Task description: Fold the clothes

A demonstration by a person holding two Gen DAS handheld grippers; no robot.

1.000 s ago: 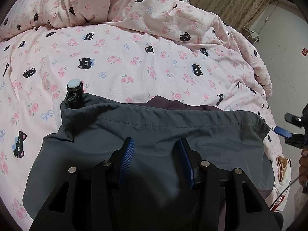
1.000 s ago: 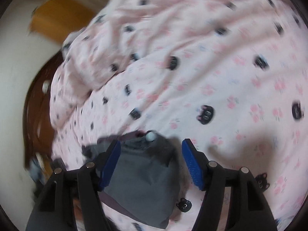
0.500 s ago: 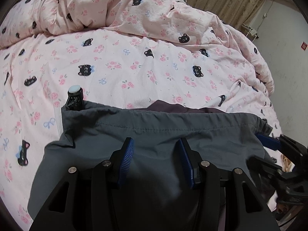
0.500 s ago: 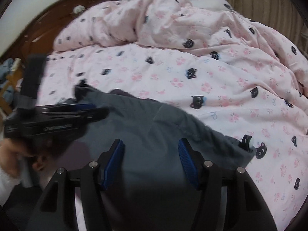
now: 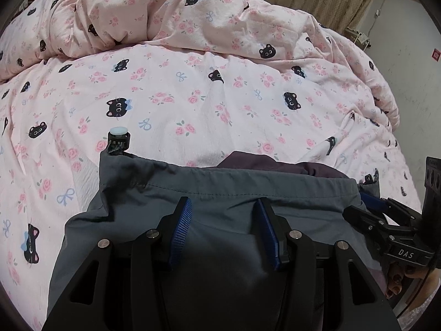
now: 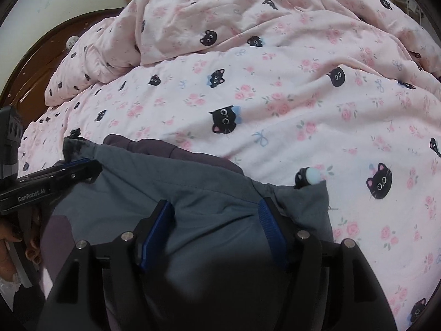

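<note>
A grey garment with a stitched hem lies on the pink bed, over a purple garment. A white-tipped cord toggle sticks out at the hem's left corner, and another toggle at its right corner. My left gripper stands open low over the grey cloth, which lies flat between its fingers. My right gripper is over the garment's right part; its jaws are opening, with cloth under them and nothing pinched. Each gripper shows side-on in the other's view: the right gripper, the left gripper.
The pink duvet with black cats covers the bed and is bunched in a ridge at the back. A dark wooden bed frame curves along the left. A wall and a curtain stand beyond the right side.
My right gripper has swung in from the right and come down onto the garment's right end. The left gripper has stayed almost still over the grey cloth.
</note>
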